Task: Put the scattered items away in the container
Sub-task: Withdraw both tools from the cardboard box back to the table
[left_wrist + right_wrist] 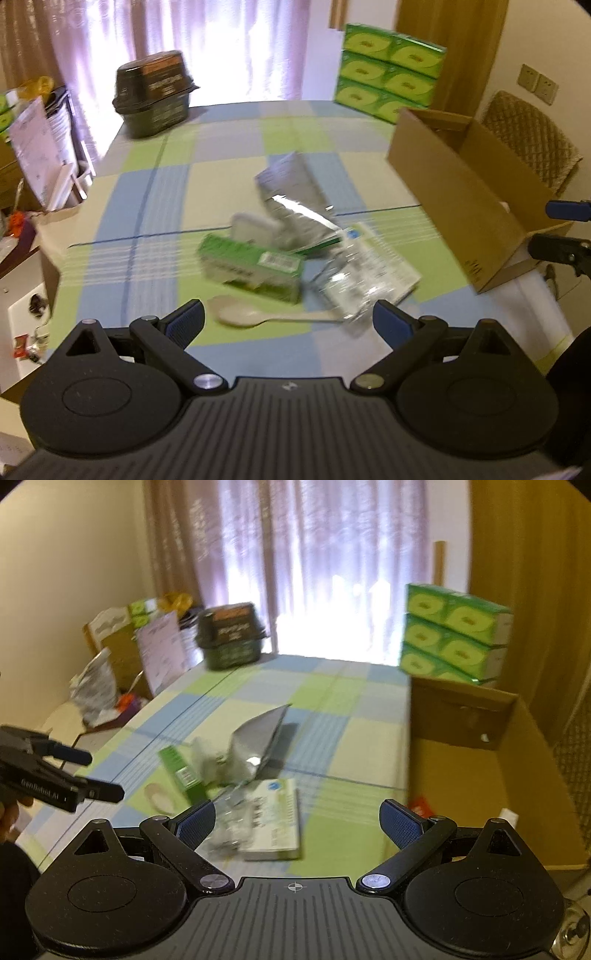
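We hold the left gripper (288,317) with its fingers spread wide and nothing between them, low over the near edge of the scattered pile on the checked worktop (147,206). The right gripper (297,821) is likewise wide open and empty, hovering near the pile on the side of the container. Items we list on the worktop: a green carton (255,266) lying on its side; a pale spoon (251,317) just in front of it, nearest the left fingers; a clear crinkled packet (343,291) partly over a flat white-and-green box (380,258); a silver foil pouch (295,199) standing tilted behind them; a small pale lidded tub (251,229) tucked between carton and pouch. These lie touching or overlapping in one cluster. The container, an open cardboard box (461,195), stands to the right of the cluster, near but apart; in the right wrist view something red shows low by its wall, though we cannot tell what it is. Not for tidying, we judge: a dark lidded basket (155,96) and a stack of green tissue packs (388,81) at the far edge. Both views are blurred. Step in hand, as we judge it: the approach to a pick, with the pile still on the worktop. The next move calls for lowering onto one item, closing the fingers on it cleanly without dragging its neighbours.
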`<act>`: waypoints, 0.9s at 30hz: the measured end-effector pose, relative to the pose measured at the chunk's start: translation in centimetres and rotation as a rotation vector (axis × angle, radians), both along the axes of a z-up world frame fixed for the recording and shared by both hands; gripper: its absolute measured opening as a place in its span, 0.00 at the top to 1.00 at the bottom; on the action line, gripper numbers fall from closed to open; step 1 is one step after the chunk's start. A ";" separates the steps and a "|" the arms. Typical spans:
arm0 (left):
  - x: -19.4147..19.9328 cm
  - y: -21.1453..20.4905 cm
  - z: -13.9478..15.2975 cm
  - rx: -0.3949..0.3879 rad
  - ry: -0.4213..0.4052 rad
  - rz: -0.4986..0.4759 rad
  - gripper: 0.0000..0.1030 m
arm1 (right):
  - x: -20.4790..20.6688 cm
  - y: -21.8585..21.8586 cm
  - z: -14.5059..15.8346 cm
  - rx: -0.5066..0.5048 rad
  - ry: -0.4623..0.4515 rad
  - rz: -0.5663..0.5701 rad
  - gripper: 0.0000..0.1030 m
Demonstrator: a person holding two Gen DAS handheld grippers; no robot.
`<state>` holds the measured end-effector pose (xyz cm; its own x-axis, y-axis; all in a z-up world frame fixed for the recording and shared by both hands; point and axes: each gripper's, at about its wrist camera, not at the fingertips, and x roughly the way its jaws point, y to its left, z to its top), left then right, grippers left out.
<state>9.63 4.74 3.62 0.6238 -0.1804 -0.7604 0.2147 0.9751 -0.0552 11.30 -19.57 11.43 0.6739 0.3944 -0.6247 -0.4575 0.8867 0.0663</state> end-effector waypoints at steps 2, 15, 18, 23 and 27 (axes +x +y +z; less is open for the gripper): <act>-0.2 0.9 -0.4 0.004 0.010 0.014 0.07 | -0.1 1.0 -0.7 -0.010 0.012 0.022 0.03; 0.9 2.8 -3.0 0.026 0.049 -0.018 0.07 | 0.3 5.4 -4.2 -0.080 0.059 0.107 0.03; 1.4 2.7 -3.6 0.043 0.053 -0.048 0.07 | 0.5 6.2 -5.2 -0.097 0.066 0.123 0.03; 2.2 2.5 -4.8 0.077 0.060 -0.129 0.07 | 0.9 7.6 -7.0 -0.129 0.070 0.140 0.03; 2.7 2.5 -5.8 0.093 0.049 -0.201 0.07 | 1.3 8.8 -8.6 -0.151 0.071 0.163 0.03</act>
